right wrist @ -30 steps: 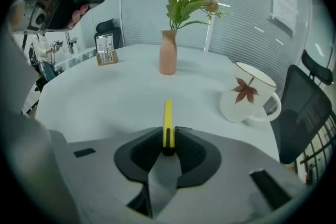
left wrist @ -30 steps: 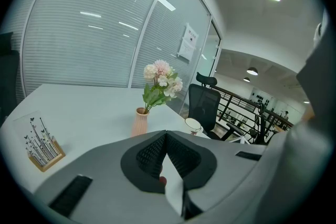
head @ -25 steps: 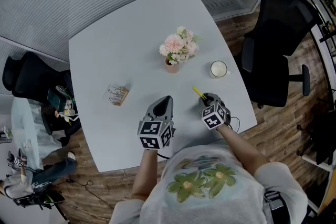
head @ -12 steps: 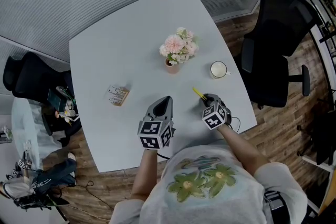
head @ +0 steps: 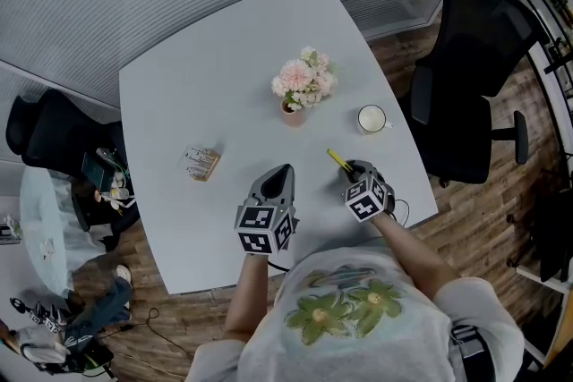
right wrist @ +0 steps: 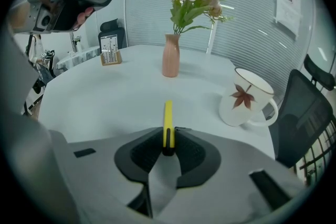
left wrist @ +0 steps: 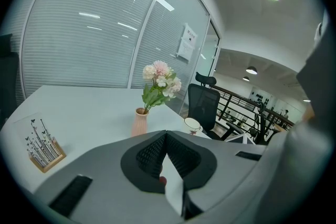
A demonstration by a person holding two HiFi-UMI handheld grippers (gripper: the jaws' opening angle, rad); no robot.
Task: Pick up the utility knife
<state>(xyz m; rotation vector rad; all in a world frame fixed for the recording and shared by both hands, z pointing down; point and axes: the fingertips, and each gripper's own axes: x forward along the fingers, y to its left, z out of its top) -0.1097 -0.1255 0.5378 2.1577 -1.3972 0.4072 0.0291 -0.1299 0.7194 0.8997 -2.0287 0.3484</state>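
A slim yellow utility knife (right wrist: 168, 123) lies on the white table (head: 206, 85), its near end clamped between the jaws of my right gripper (right wrist: 168, 140). In the head view the knife (head: 338, 159) sticks out up and to the left from the right gripper (head: 353, 171), near the table's right edge. My left gripper (head: 281, 174) hovers over the table's front middle, shut with nothing in it; the left gripper view shows its jaws (left wrist: 166, 136) meeting at the tips.
A pink vase of flowers (head: 300, 85) stands mid-table. A white mug with a leaf print (head: 372, 118) sits right of it, close to the knife. A small wooden card stand (head: 200, 162) is at the left. Black office chairs (head: 479, 58) flank the table.
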